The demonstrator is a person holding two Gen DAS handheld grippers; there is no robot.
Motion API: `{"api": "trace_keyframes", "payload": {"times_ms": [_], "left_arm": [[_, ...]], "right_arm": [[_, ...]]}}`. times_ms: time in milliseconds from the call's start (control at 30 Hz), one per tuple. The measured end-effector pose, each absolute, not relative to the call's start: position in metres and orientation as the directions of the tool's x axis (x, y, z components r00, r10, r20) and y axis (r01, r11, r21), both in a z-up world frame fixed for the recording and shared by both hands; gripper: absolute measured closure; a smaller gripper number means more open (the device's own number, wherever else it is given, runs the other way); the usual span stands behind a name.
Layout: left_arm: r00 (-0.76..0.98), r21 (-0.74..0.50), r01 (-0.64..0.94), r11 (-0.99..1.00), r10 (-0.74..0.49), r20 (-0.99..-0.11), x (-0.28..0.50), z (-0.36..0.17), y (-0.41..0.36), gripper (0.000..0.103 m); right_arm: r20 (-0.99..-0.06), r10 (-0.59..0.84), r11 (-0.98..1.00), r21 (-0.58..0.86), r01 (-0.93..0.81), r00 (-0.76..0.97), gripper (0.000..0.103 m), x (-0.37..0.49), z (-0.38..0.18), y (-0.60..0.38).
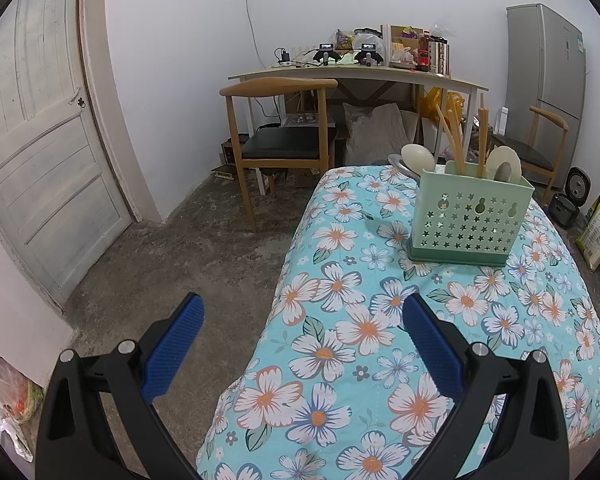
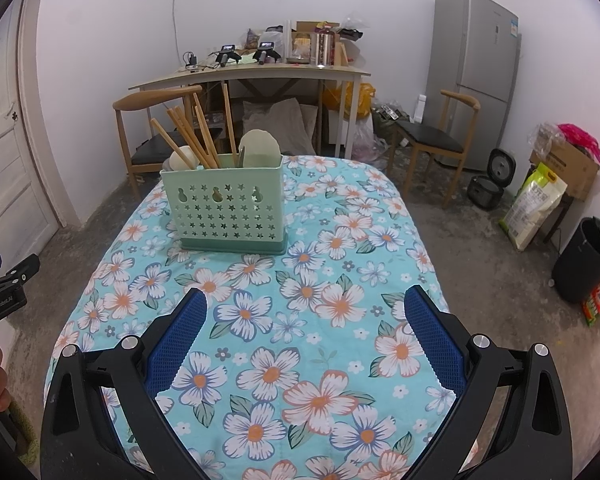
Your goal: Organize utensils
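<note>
- Table [image 2: 400, 216]: covered by a floral cloth; its surface carries only the caddy, and no loose utensil shows on the cloth in either view.
- Caddy [image 2: 228, 210]: a green perforated holder standing upright at the far part of the table, left of centre in the right wrist view and to the right in the left wrist view.
- Right gripper [image 2: 304, 336]: jaws wide apart, holding nothing, hovering over the near part of the cloth, well apart from the caddy.
- Left gripper [image 1: 302, 340]: jaws wide apart and empty, straddling the table's left edge, with one finger over the floor.
- Chopsticks [image 2: 192, 136]: a leaning bundle in the caddy's left compartment, tips splayed outward.
- Spoons [image 2: 260, 148]: pale bowls upward, standing in the caddy; a metal ladle [image 1: 400, 165] lies behind it.
- Judged stage: the utensils appear already sorted, so little seems left to do.
- Risk: the caddy looks light and top-heavy; a sideways knock on the splayed chopsticks would likely tip it.
- Risk: the soft cloth may bunch under a dragged finger and shift the caddy.
</note>
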State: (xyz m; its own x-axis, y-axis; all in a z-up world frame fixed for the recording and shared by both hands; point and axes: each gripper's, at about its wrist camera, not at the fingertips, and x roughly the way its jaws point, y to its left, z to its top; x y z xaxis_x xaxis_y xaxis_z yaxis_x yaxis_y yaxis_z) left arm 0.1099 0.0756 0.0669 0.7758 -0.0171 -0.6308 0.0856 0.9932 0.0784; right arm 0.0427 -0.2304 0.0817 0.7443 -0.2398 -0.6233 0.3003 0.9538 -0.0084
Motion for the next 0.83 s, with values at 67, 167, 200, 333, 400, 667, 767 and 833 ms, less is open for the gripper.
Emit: {"api": "trace_keyframes", "payload": {"times_ms": [67,167,200,333,400,667,767,833], "left_arm": [[0.776,0.077,0.085,0.993,-0.018,-0.63,0.11,0.067,0.0756,0.006],[0.776,0.078,0.085,0.993,-0.017,-0.631,0.1096,0.0672,0.0744,0.006],[0.776,0.077,0.086,0.993,-0.018,-0.631,0.1095,0.067,0.0746,0.006],[0.776,0.078,0.085,0.993,-0.017,-0.631,0.1096,0.0673,0.0745,0.006],[0.776,0.078,0.084,0.993,-0.017,-0.63,0.1095,0.0674,0.0747,0.006],[0.776,0.076,0.086,0.993,-0.018,-0.631,0.1096,0.0676,0.0742,0.006],[0.775,0.077,0.089,0.993,-0.02,-0.631,0.1088,0.0676,0.0726,0.006],[0.775,0.076,0.09,0.993,-0.022,-0.631,0.1087,0.0681,0.0711,0.006]], "right_arm": [[-0.622,-0.24,0.954,-0.009,0.3,0.745,0.008,0.0422,0.0819,-0.2306],[-0.623,-0.24,0.954,-0.008,0.3,0.745,0.008,0.0419,0.0817,-0.2312],[-0.623,-0.24,0.954,-0.008,0.3,0.745,0.008,0.0418,0.0817,-0.2312],[-0.622,-0.239,0.954,-0.007,0.3,0.745,0.008,0.0417,0.0819,-0.231],[-0.622,-0.24,0.954,-0.009,0.299,0.745,0.008,0.0423,0.0821,-0.2301],[-0.622,-0.24,0.954,-0.008,0.301,0.745,0.008,0.0422,0.0822,-0.2301],[-0.622,-0.241,0.953,-0.008,0.302,0.745,0.008,0.0426,0.0823,-0.2294],[-0.623,-0.24,0.954,-0.007,0.301,0.744,0.008,0.0429,0.0822,-0.2294]]}}
